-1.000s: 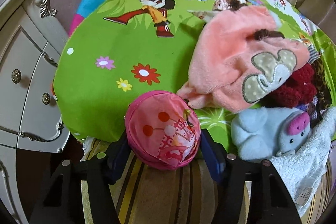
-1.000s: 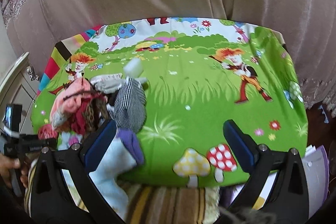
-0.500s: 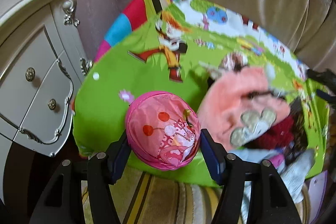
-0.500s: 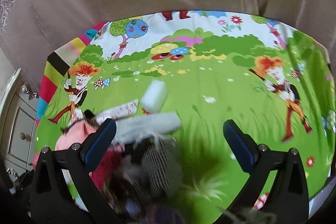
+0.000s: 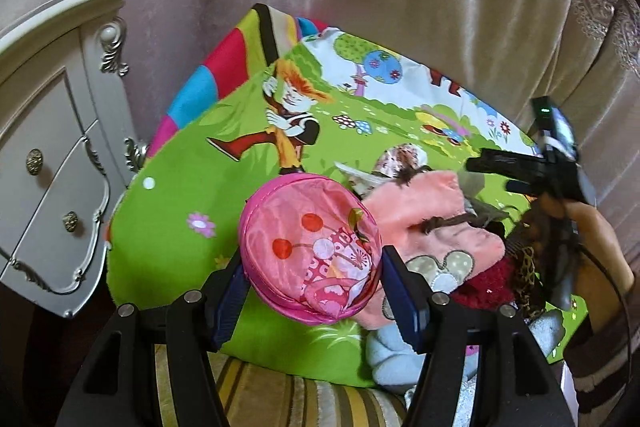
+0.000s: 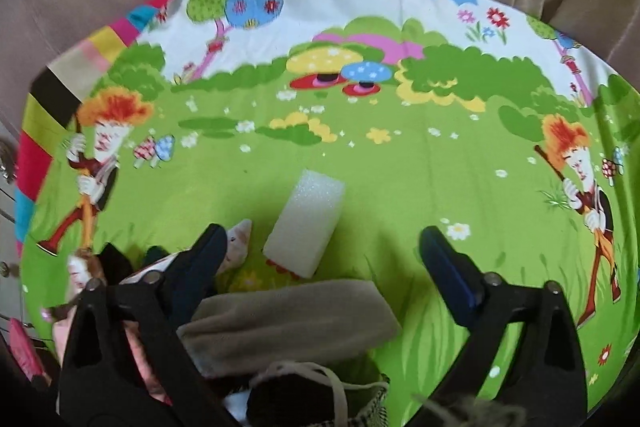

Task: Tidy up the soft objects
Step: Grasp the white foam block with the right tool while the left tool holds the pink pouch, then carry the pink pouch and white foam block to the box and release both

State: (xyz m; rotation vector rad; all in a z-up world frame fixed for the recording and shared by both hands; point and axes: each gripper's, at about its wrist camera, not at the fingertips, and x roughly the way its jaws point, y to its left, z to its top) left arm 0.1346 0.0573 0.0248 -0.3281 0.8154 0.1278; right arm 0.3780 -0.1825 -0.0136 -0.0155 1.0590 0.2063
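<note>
Left wrist view: left gripper (image 5: pixel 310 301) clamps a round pink fabric pouch with red dots (image 5: pixel 310 253), held over the near edge of the green cartoon-print bedsheet (image 5: pixel 172 219).

Right wrist view: right gripper (image 6: pixel 322 259), jaws wide and closing, apparently grips nothing; white foam block (image 6: pixel 306 227) lies between them, mid-sheet.

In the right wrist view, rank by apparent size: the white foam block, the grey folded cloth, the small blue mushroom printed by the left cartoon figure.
1. Grey folded cloth, though it lies nearest the camera, which inflates it.
2. White foam block.
3. Blue mushroom print, clearly smallest.
</note>
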